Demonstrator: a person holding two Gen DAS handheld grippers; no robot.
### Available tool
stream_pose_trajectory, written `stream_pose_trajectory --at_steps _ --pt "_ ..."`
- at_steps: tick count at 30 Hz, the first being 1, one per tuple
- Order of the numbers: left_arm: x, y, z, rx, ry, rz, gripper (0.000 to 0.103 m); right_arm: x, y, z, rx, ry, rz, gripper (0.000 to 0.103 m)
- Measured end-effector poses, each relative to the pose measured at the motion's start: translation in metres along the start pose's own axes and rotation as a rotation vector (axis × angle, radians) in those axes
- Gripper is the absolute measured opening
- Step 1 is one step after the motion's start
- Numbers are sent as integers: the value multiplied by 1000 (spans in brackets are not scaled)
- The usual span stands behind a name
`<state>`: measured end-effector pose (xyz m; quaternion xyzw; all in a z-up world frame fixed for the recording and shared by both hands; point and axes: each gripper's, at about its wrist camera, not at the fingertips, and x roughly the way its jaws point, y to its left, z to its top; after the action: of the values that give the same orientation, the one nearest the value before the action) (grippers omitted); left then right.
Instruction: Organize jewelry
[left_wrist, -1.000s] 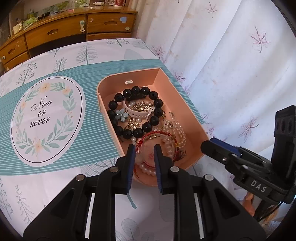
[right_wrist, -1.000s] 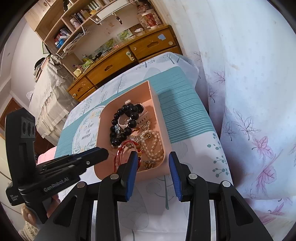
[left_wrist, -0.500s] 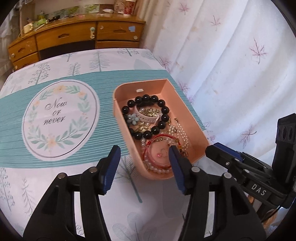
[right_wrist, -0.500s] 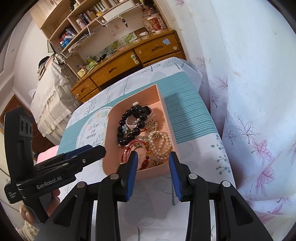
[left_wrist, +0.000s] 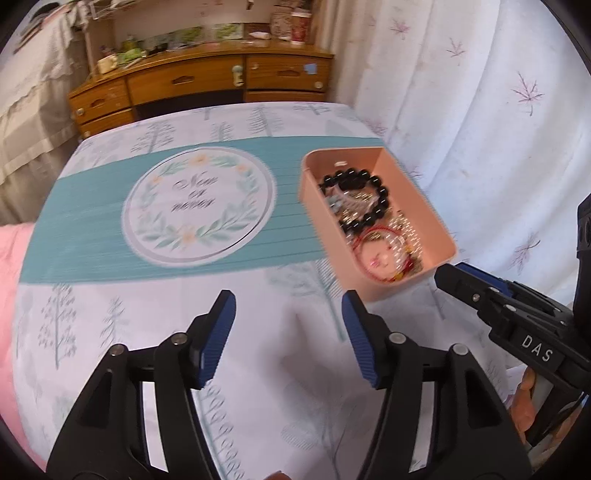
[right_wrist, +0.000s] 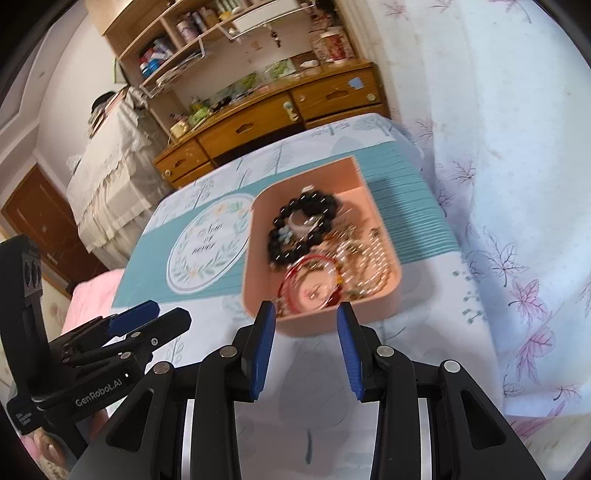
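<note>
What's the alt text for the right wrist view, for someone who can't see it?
The open, empty right gripper hovers just short of a pink tray holding a black bead bracelet, a red bangle and pearl strands. The tray sits on a teal-and-white tablecloth; the left gripper shows at lower left.

Left gripper (left_wrist: 288, 306) held open above a patterned tablecloth (left_wrist: 155, 332), with a pink tray (left_wrist: 424, 199) of jewelry ahead and to the right.

The gripper's two blue-padded fingers (left_wrist: 218, 332) stand wide apart with nothing between them, over white cloth printed with pale trees. Beyond lies a teal band with a round leafy wreath emblem (left_wrist: 199, 210). The tray holds a black bead bracelet (left_wrist: 365, 199), a red cord bracelet (left_wrist: 380, 254) and a blurred tangle of pearly and gold pieces. The right gripper (left_wrist: 454, 277) reaches in from the right edge, its tip just beside the tray's near corner. A wooden dresser (left_wrist: 199, 85) and white curtain (left_wrist: 480, 110) stand behind.
</note>
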<state>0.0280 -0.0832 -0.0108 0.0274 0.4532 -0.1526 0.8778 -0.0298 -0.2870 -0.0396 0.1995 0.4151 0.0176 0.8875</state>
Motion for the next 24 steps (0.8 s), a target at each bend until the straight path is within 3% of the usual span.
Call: stream_pose_trajectory --at_steps 10,15,19,24 --pt "-22 23 -47 -82 -32 157 64 1 45 -38 -97 31 0 36" --pt "-28 27 -54 -110 -44 167 65 -2 64 -51 -133 29 3 37" --pt "-31 28 -57 -121 -57 167 65 -4 71 -57 -150 25 0 46" --pt "-34 27 -59 -120 -69 162 65 -6 75 -58 -171 20 -9 47"
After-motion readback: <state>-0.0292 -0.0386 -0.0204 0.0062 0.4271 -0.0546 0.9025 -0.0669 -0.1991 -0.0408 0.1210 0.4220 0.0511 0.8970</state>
